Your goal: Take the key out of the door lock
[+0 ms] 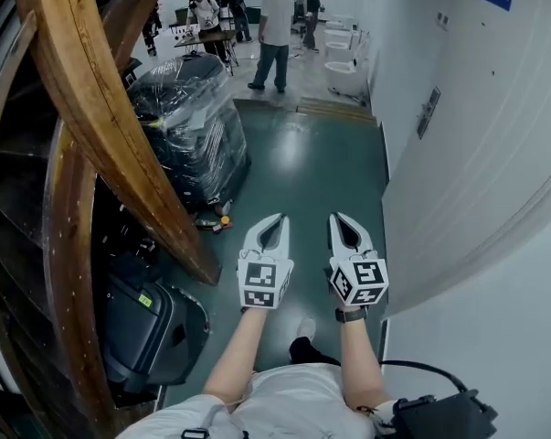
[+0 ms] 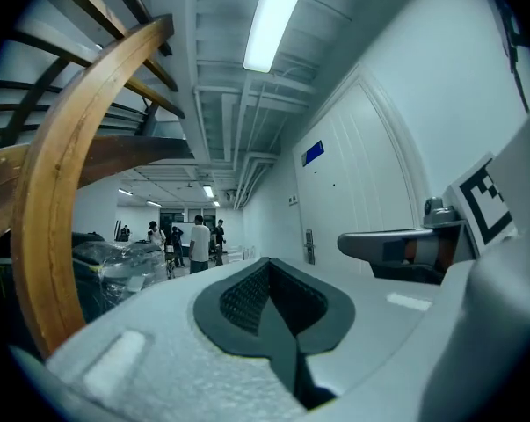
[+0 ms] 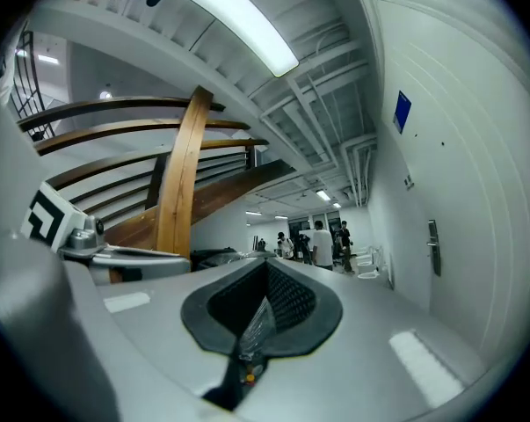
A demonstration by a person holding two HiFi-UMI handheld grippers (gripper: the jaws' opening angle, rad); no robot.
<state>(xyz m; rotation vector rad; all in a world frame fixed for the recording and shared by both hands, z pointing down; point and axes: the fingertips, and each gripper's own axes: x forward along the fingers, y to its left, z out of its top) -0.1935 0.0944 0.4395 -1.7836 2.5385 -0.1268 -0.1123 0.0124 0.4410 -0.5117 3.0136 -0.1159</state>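
Task status: judged not yet begun; no step of the key removal shows as done.
Door (image 1: 481,108): a white panelled surface on the corridor's right side, ahead of the person. It appears shut.
Wooden stair beam (image 1: 101,108): it runs along the left side, opposite the door, and plays no part in the task.
Wrapped load (image 1: 188,126): it stands on the green floor (image 1: 321,172) on the left, well apart from the door.
Left hand-held gripper (image 1: 277,219): its jaws are closed together with nothing between them. It is held out in front of the body over the floor, pointing down the corridor.
Right hand-held gripper (image 1: 341,218): its jaws are also closed, and no key is between them. A shiny strip shows at the seam of the pads and cannot be identified. It sits just beside the left one.
Door lock (image 1: 428,110): a dark upright plate on the door, well ahead of both tools and to their right. Neither tool is near it.
Key: too small to make out in any view; presumed to be in the lock.
Remaining: approach the door, open one set of jaws, grip the key and draw it out.
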